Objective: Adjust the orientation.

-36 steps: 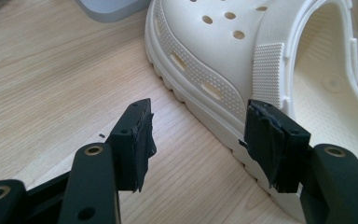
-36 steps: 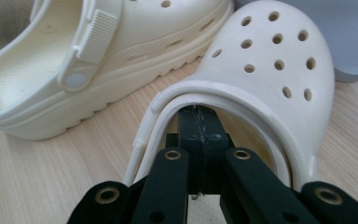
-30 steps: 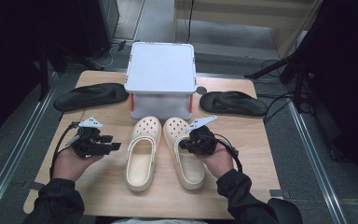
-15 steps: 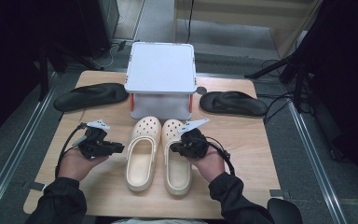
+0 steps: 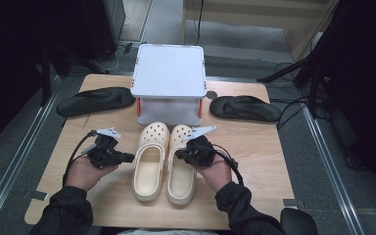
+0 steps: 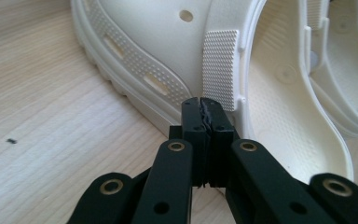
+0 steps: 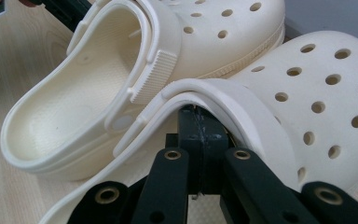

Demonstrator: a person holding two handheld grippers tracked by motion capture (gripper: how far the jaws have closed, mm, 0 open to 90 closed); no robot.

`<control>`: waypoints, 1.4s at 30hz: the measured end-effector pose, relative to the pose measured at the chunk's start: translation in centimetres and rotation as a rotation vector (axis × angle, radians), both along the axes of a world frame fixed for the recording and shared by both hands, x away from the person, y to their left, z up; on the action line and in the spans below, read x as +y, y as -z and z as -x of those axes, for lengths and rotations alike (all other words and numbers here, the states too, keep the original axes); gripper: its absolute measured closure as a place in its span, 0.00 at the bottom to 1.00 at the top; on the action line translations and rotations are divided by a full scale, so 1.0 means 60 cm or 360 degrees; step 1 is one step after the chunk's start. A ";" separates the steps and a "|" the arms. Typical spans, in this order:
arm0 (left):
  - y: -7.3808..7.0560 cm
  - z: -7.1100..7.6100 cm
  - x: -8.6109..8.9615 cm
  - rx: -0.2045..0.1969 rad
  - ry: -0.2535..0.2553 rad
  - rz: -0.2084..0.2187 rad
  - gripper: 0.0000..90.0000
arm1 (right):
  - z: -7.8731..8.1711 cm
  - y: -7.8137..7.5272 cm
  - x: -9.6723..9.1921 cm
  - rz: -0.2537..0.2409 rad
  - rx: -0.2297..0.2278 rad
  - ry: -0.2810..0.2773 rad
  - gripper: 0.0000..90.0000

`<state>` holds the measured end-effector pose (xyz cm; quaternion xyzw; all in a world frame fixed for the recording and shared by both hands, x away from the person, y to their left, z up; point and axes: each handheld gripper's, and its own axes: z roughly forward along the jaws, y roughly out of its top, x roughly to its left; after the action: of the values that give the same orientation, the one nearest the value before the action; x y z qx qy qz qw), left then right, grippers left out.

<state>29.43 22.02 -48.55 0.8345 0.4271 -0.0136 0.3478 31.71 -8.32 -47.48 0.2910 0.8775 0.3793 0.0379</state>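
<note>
Two cream clogs lie side by side at the table's middle, toes toward the far side: the left clog (image 5: 149, 164) (image 6: 279, 102) (image 7: 98, 107) and the right clog (image 5: 178, 178) (image 7: 284, 107). My left gripper (image 5: 129, 157) (image 6: 204, 103) is at the left clog's outer side, tips just short of its ribbed strap (image 6: 220, 65). Its jaws have just been closing and now stand shut with nothing between them. My right gripper (image 5: 178, 154) (image 7: 196, 112) is shut, its tips tucked under the right clog's strap (image 7: 205, 93), which hides the very ends.
A white lidded box (image 5: 169, 68) with orange latches stands just beyond the clogs' toes. A black flip-flop (image 5: 95, 100) lies at the far left and another (image 5: 245, 107) at the far right. Bare wooden tabletop (image 5: 259, 156) lies right of the clogs.
The right clog, angled outward before, has slid left and now lies straight against the left clog, the right gripper moving with it. The left gripper's jaws have closed.
</note>
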 end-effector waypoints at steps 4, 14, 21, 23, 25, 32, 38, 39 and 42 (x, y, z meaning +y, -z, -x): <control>0.001 0.002 -0.010 0.0002 0.0027 -0.0021 1.00 | 0.001 0.000 0.002 0.0002 -0.0005 0.0003 1.00; 0.004 0.008 -0.021 0.0028 0.0055 0.0023 1.00 | -0.003 0.001 0.001 -0.0015 -0.0010 0.0030 1.00; 0.000 0.014 -0.009 -0.0002 -0.0008 0.0029 0.97 | -0.005 0.002 -0.012 -0.0016 -0.0013 0.0074 0.96; -0.006 0.014 0.000 -0.0019 -0.0035 0.0043 0.98 | -0.005 0.001 -0.015 -0.0025 -0.0020 0.0081 0.96; -0.014 0.013 0.006 -0.0036 -0.0059 0.0076 0.98 | -0.003 -0.001 -0.017 -0.0038 -0.0017 0.0081 0.95; -0.048 0.007 0.015 -0.0105 -0.0120 0.0158 0.95 | 0.015 -0.015 -0.031 -0.0075 -0.0036 0.0081 0.84; -0.066 -0.014 0.012 -0.0115 -0.0113 0.0149 0.85 | 0.035 -0.026 -0.043 -0.0136 -0.0017 0.0091 0.71; -0.071 -0.019 0.011 -0.0121 -0.0121 0.0144 0.83 | 0.038 -0.025 -0.043 -0.0139 -0.0015 0.0092 0.68; -0.081 -0.029 0.007 -0.0129 -0.0106 0.0144 0.76 | 0.048 -0.022 -0.046 -0.0164 0.0009 0.0101 0.61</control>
<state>31.20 22.46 -43.71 0.8031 0.4391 0.0125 0.4025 28.81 -11.07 -46.16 0.3212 0.8472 0.4219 0.0324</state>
